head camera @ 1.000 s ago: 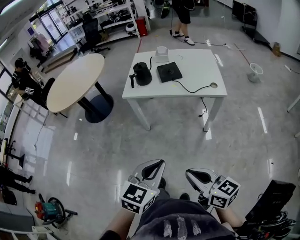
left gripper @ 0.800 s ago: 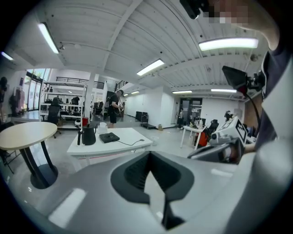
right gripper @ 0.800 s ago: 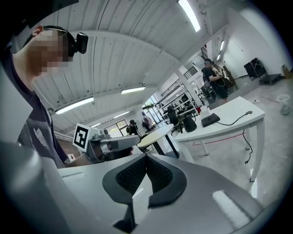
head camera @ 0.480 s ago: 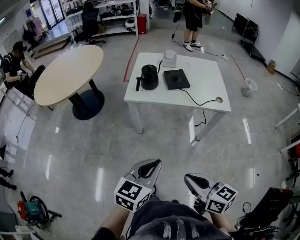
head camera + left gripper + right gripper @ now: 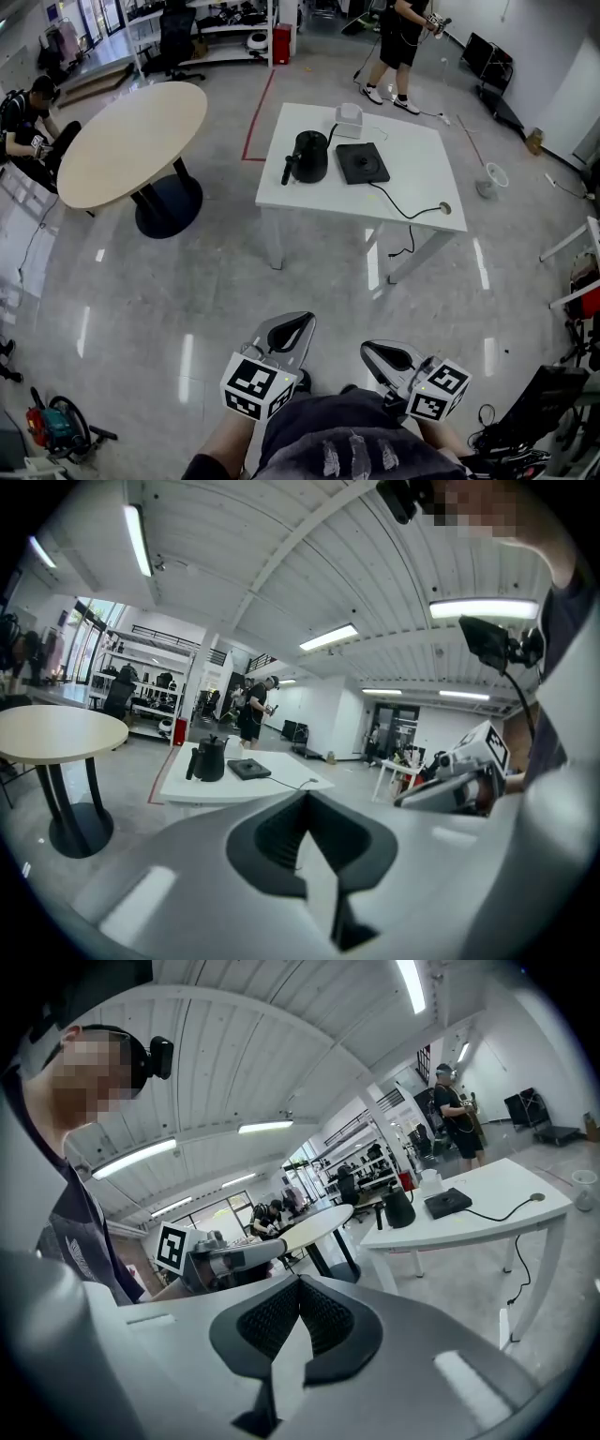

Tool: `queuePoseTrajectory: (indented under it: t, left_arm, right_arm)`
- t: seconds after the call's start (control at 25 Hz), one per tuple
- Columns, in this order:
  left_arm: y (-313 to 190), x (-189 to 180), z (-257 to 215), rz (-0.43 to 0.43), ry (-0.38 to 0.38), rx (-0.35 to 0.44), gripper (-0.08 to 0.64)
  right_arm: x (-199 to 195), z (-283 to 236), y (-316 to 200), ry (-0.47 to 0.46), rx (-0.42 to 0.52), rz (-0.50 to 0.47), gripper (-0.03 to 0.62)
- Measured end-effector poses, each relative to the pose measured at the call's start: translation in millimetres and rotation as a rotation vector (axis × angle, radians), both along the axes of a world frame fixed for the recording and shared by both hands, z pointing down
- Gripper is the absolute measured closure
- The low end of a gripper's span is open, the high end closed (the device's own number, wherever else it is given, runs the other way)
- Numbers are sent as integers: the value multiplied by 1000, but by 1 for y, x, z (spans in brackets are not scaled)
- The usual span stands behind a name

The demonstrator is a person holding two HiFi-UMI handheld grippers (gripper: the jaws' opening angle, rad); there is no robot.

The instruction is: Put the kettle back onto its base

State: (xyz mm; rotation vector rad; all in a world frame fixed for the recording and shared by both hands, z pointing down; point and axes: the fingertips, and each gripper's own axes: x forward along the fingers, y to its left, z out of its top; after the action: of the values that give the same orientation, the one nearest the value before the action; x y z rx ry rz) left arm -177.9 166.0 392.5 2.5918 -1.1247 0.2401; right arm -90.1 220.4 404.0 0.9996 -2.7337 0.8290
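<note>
A black kettle (image 5: pixel 309 157) stands on the white table (image 5: pixel 412 183), just left of its flat black base (image 5: pixel 362 162), whose cable trails to the table's right edge. Both are far ahead of me across the floor. My left gripper (image 5: pixel 298 324) and right gripper (image 5: pixel 371 350) are held side by side low by my body, both shut with nothing between the jaws. The left gripper view shows its closed jaws (image 5: pixel 305 796) with the kettle (image 5: pixel 208 758) and base (image 5: pixel 248 769) in the distance. From the right gripper (image 5: pixel 300 1285), the kettle (image 5: pixel 399 1208) is also far off.
A white box (image 5: pixel 349 119) sits at the table's back edge. A round beige table (image 5: pixel 131 141) stands to the left with a seated person (image 5: pixel 28 108) beyond it. Another person (image 5: pixel 403 33) stands behind the white table. A small vacuum (image 5: pixel 52 427) lies at lower left.
The white table with kettle and base has drawn nearer and shifted slightly right in the head view. Both grippers stay shut and low in front of me.
</note>
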Motion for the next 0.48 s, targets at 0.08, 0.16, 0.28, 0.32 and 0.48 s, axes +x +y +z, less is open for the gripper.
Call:
queuePoseTrajectory:
  t: [0.08, 0.16, 0.28, 0.32, 0.48]
  left_arm:
    - [-6, -7, 0, -13, 6, -2, 558]
    - [-10, -10, 0, -18, 5, -3, 558]
    - [-14, -8, -2, -21, -2, 6, 558]
    - [-16, -8, -2, -22, -5, 7, 558]
    - [-32, -4, 2, -41, -31, -4, 558]
  right_arm:
    - [-8, 2, -7, 20, -6, -13, 591]
    - [-13, 3, -14, 32, -9, -23, 591]
    - [-21, 3, -25, 19, -8, -49, 591]
    - [-23, 4, -29, 14, -8, -60, 591]
    - [-24, 6, -48, -8, -2, -97, 591]
